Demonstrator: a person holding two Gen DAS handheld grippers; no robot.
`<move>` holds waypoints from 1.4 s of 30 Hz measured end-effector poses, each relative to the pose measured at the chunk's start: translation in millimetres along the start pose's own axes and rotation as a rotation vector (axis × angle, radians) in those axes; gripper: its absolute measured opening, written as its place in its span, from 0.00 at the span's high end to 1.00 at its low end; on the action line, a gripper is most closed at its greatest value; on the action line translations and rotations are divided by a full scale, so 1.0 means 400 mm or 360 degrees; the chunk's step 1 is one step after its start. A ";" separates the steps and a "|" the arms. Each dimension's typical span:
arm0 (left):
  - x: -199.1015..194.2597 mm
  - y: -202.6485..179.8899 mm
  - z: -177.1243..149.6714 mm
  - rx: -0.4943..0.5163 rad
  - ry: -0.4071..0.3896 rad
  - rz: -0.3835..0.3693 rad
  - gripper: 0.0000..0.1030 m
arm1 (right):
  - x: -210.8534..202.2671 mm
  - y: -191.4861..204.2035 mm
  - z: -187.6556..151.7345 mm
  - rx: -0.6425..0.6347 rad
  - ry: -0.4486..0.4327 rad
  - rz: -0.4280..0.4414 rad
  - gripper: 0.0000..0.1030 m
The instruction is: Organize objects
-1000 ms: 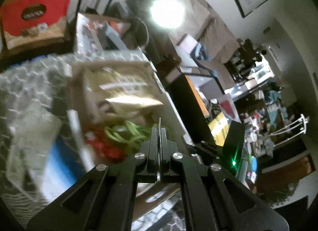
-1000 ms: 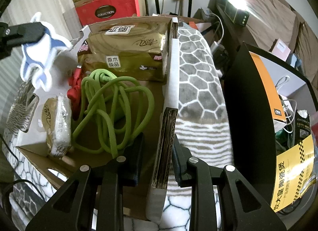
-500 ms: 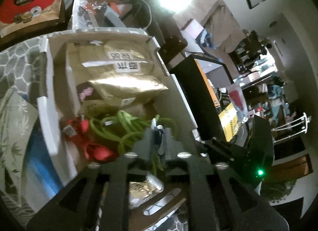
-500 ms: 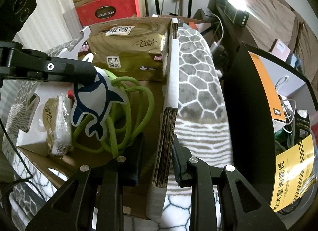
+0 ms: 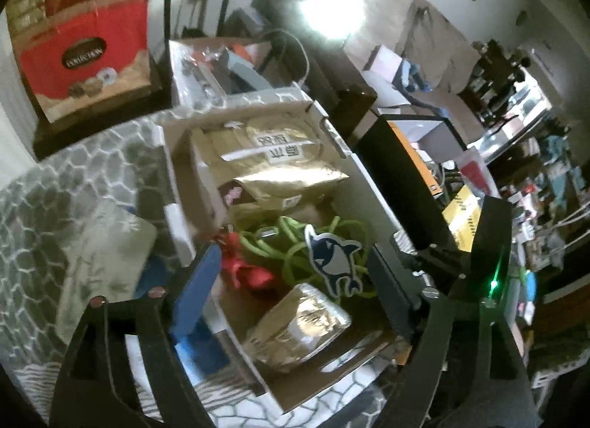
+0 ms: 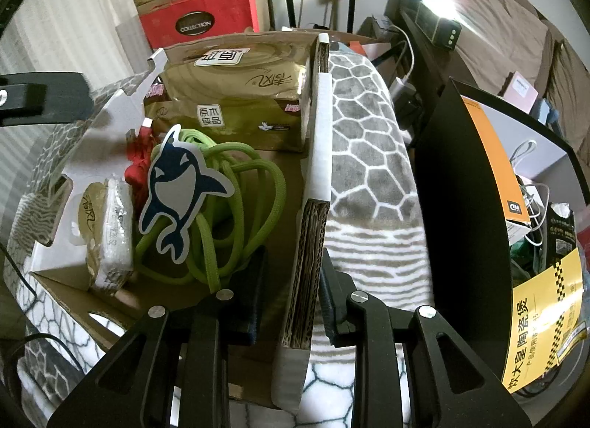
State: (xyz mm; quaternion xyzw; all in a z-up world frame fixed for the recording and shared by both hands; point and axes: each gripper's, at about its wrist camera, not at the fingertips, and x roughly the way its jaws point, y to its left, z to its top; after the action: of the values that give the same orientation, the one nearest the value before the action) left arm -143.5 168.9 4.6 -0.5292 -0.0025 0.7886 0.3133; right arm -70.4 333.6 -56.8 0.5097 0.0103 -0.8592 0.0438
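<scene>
A flat blue-and-white whale cutout (image 6: 180, 192) lies on a coil of green rope (image 6: 236, 214) inside an open cardboard box (image 6: 317, 155); it also shows in the left wrist view (image 5: 333, 256). My left gripper (image 5: 295, 277) is open and empty, its jaws spread wide above the box. One of its fingers (image 6: 40, 98) shows at the left of the right wrist view. My right gripper (image 6: 291, 280) is shut on the box's right cardboard wall (image 6: 306, 265).
The box also holds gold tissue packs (image 6: 236, 96), a small tissue pack (image 6: 107, 229) and a red ribbon (image 5: 245, 269). It sits on a grey hexagon-pattern blanket (image 6: 365, 170). A black panel (image 6: 464, 206) stands on the right. Red cartons (image 6: 199, 18) stand behind.
My left gripper carried the whale cutout over the box, opened and let it go onto the green rope, then drew back. My right gripper has kept its hold on the box wall.
</scene>
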 end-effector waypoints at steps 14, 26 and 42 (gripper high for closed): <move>-0.064 0.129 -0.064 0.0014 -0.0031 0.0400 0.00 | 0.000 0.000 -0.002 -0.0002 -0.0001 -0.0001 0.74; -0.053 0.317 -0.118 -0.0014 -0.0017 0.0580 0.00 | -0.004 -0.008 -0.002 0.0001 -0.0004 -0.0004 0.74; 0.072 0.346 -0.111 0.0237 0.0127 0.0498 0.00 | -0.004 -0.008 -0.004 0.0000 -0.0003 -0.0006 0.74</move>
State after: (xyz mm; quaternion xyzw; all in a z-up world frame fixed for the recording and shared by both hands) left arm -181.4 57.5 -85.6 -0.5293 0.1508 0.8040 0.2250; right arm -68.4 336.9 -56.3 0.5089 0.0112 -0.8597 0.0424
